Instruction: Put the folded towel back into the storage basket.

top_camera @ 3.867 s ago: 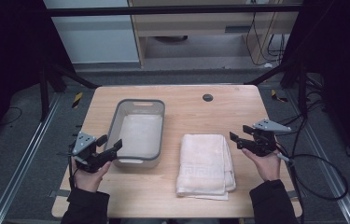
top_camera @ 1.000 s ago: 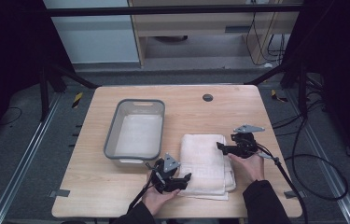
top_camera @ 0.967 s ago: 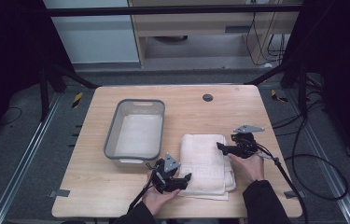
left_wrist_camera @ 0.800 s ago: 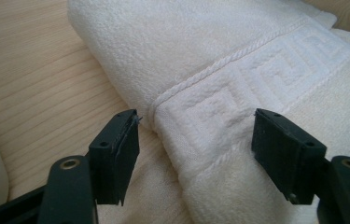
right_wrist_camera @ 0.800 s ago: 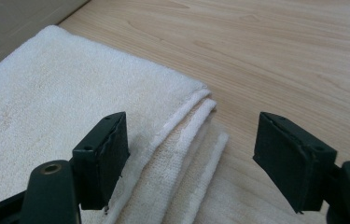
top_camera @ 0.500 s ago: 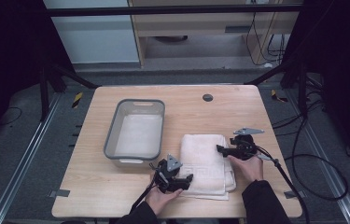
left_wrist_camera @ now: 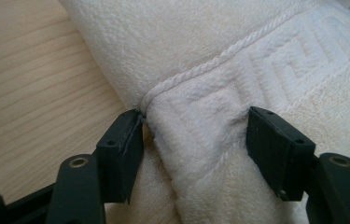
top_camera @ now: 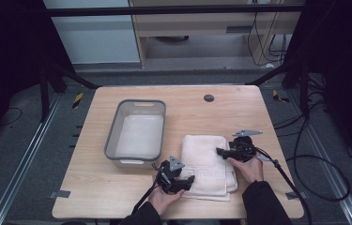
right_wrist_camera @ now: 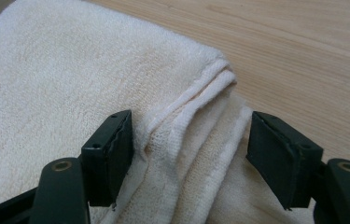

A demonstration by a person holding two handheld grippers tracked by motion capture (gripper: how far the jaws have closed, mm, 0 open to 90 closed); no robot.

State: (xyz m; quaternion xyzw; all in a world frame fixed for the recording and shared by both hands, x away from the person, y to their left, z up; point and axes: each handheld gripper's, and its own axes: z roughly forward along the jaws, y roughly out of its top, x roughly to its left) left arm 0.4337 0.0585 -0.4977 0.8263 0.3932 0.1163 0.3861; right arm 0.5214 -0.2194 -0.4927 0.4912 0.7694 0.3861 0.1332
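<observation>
A folded cream towel [top_camera: 206, 157] lies flat on the wooden table [top_camera: 183, 105], right of a grey basket [top_camera: 112, 136]. My left gripper [top_camera: 190, 180] is at the towel's near left corner. In the left gripper view its jaws [left_wrist_camera: 193, 140] straddle the corded hem [left_wrist_camera: 196, 70]; they have just been closing, the left pad touches the fold, and the grip is not tight. My right gripper [top_camera: 219, 151] reaches in from the right. Its jaws [right_wrist_camera: 189, 140] have also just been closing and stand open astride the towel's layered edge [right_wrist_camera: 200, 100], with gaps at both pads.
The grey basket has a pale inside and stands left of the towel. A small dark round disc [top_camera: 209, 98] sits near the table's far edge. Cables [top_camera: 305, 159] trail off the right side. Bare wood lies in front of the basket.
Both hands have come in from the table's left and right sides to the towel. Over the last second they have barely shifted, the left nudging slightly toward the corner.
</observation>
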